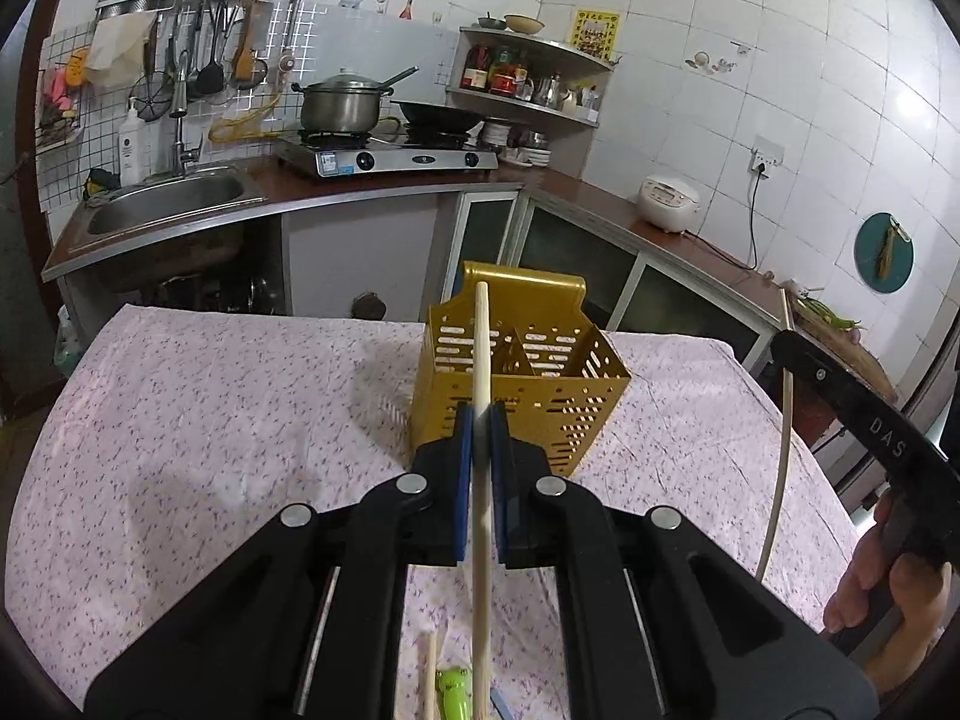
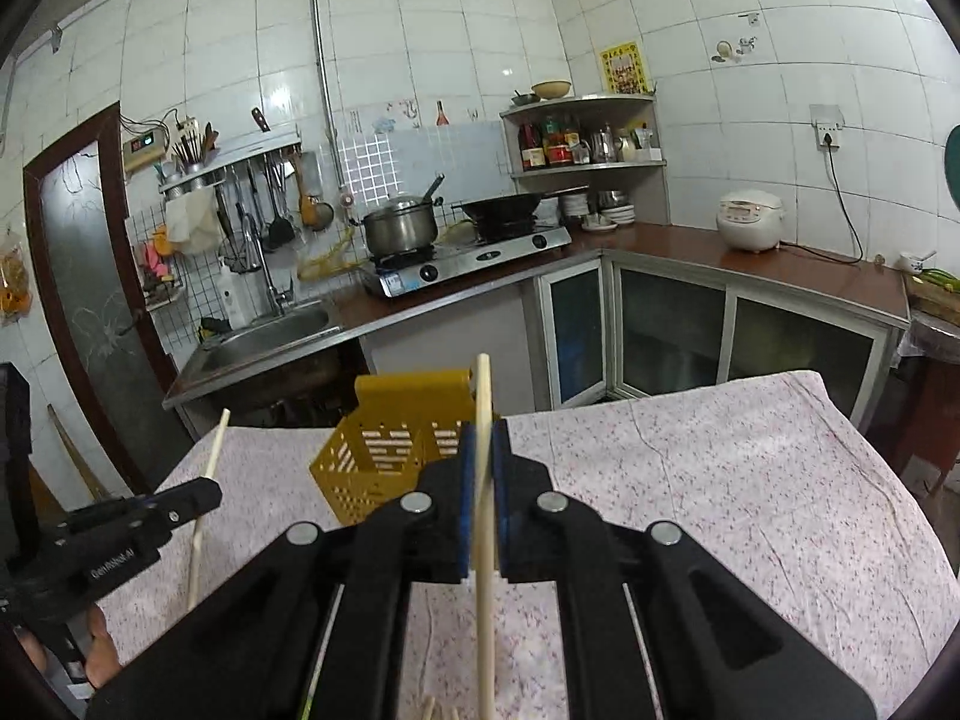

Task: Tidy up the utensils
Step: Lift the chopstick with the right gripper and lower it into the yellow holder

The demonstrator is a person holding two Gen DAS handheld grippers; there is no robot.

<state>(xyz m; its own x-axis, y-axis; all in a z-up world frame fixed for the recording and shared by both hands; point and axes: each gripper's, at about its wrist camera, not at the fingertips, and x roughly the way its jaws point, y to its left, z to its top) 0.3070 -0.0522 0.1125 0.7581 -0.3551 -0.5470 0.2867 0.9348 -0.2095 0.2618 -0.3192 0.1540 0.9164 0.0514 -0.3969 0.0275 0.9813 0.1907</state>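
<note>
A yellow perforated utensil holder (image 1: 528,384) with inner dividers stands on the floral tablecloth (image 1: 210,420); it also shows in the right wrist view (image 2: 390,456). My left gripper (image 1: 480,414) is shut on a pale wooden chopstick (image 1: 480,348), held upright just in front of the holder. My right gripper (image 2: 483,438) is shut on another chopstick (image 2: 483,396), held upright to the right of the holder. Each gripper with its chopstick shows at the edge of the other's view, the left one (image 2: 198,495) and the right arm (image 1: 864,414). A green frog-shaped item (image 1: 453,690) and more chopsticks (image 1: 431,672) lie below my left gripper.
Beyond the table is a kitchen counter with a sink (image 1: 168,204), a gas stove with a pot (image 1: 342,102) and wok, a corner shelf of bottles (image 1: 516,75) and a rice cooker (image 2: 750,219). The table's far edge drops off behind the holder.
</note>
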